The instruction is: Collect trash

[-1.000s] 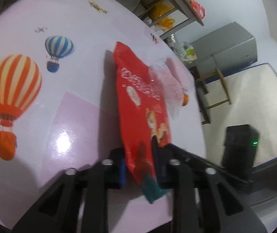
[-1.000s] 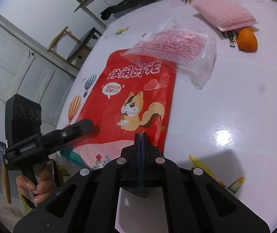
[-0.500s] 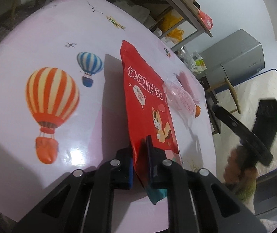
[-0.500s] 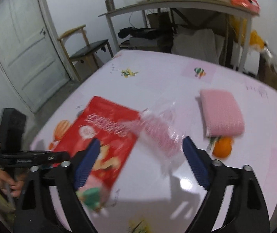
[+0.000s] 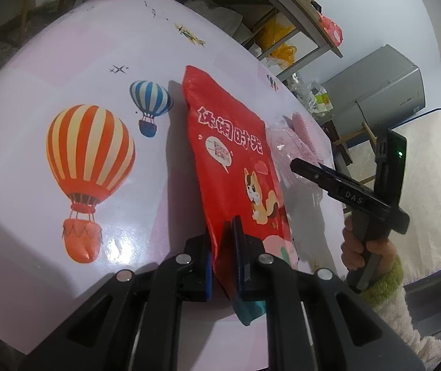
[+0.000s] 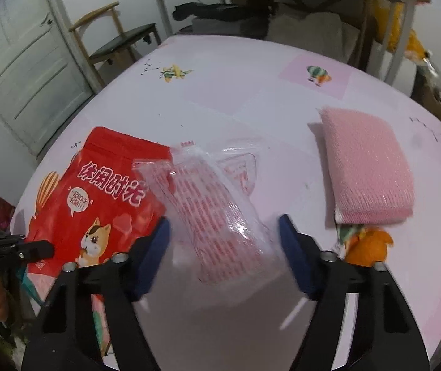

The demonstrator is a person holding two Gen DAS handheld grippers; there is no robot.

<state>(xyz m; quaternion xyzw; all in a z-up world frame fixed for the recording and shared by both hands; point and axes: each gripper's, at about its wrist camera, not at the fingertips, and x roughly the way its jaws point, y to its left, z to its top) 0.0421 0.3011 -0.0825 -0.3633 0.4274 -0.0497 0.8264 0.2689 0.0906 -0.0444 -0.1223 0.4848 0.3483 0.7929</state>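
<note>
Since a moment ago, the right gripper (image 6: 223, 238) has come down closer to the clear plastic wrapper (image 6: 217, 213), and its two blue fingers (image 6: 154, 256) are spread wide, one on each side of the wrapper, not touching it. That wrapper lies on the pink table (image 6: 251, 99) with one end on top of the red snack bag (image 6: 96, 204), and a pink sponge (image 6: 366, 167) and an orange peel (image 6: 367, 245) sit past its other side. The left gripper (image 5: 223, 247) still pinches the red snack bag's (image 5: 236, 160) near end, beside the balloon pictures.
</note>
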